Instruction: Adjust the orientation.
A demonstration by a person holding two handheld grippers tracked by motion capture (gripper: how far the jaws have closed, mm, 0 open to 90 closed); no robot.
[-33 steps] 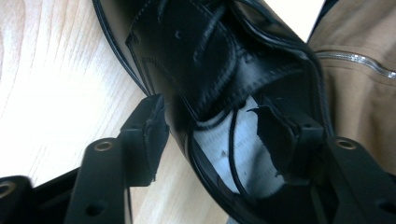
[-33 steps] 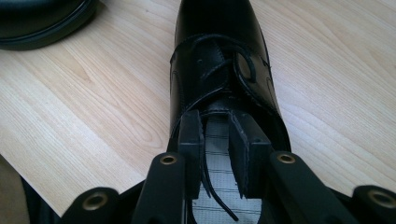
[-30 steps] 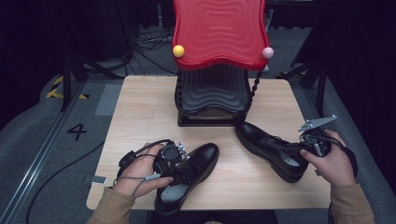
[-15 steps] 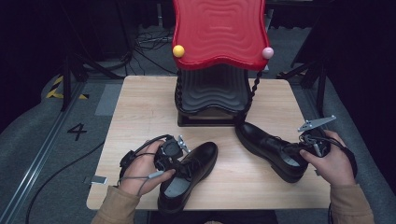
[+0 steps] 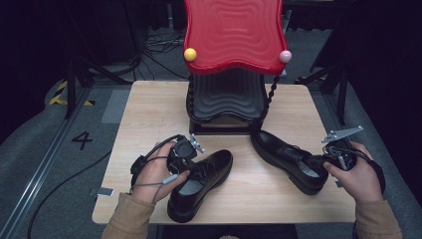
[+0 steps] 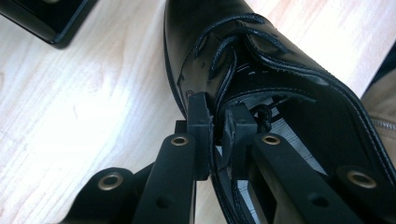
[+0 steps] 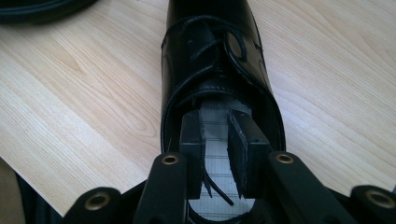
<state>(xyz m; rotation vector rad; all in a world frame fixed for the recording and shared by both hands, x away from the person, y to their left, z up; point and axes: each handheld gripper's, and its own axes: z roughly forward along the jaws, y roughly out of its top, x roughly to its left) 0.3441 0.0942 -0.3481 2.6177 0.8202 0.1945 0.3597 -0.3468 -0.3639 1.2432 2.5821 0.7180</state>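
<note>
Two black leather lace-up shoes lie on the wooden table (image 5: 149, 114). The left shoe (image 5: 199, 184) points its toe to the far right. My left gripper (image 5: 193, 160) is shut on the side edge of its opening; in the left gripper view the leather rim sits pinched between the jaws of the left gripper (image 6: 217, 128). The right shoe (image 5: 286, 155) lies with its toe toward the stand. My right gripper (image 5: 319, 164) is at its heel. In the right gripper view the right gripper (image 7: 215, 135) has its jaws a little apart over the grey insole (image 7: 215, 116), with a loose lace end (image 7: 215, 189) below them.
A black wavy stand (image 5: 226, 97) under a red wavy board (image 5: 234, 35) occupies the table's far middle, with a yellow ball (image 5: 190, 54) and a pink ball (image 5: 284, 56) at the board's corners. The stand's base corner (image 6: 46, 18) lies close beyond the left shoe. Cables run over the floor behind.
My left hand and gripper have edged slightly forward along the left shoe. The right gripper and right shoe have stayed where they were.
</note>
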